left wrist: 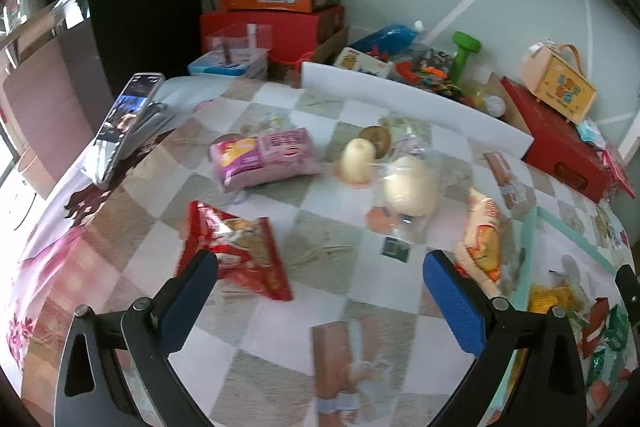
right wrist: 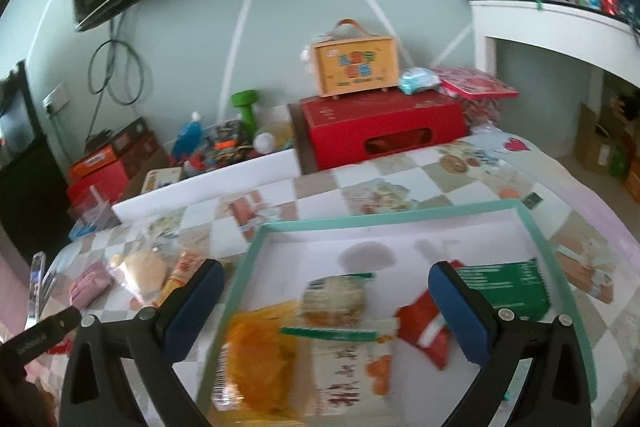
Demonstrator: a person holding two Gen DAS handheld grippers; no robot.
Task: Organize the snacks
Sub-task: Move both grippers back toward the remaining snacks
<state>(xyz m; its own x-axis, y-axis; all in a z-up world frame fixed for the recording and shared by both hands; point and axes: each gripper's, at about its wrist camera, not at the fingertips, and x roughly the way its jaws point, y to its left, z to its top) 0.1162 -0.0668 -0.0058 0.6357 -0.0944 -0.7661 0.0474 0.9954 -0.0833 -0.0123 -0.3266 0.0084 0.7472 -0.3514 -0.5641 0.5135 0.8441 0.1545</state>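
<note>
Left gripper (left wrist: 320,291) spread wide — red snack bag (left wrist: 236,251) by its left finger, right gripper (right wrist: 326,301) agape over teal tray (right wrist: 400,213), snacks beneath.

Print on the yellow packet (right wrist: 260,355) and white packet (right wrist: 352,363) in the tray (right wrist: 256,247) is smeared by blur, unreadable. Small wrapped sweets (left wrist: 604,331) run off the frame edge. Phone (left wrist: 124,123) screen content indistinct.
</note>
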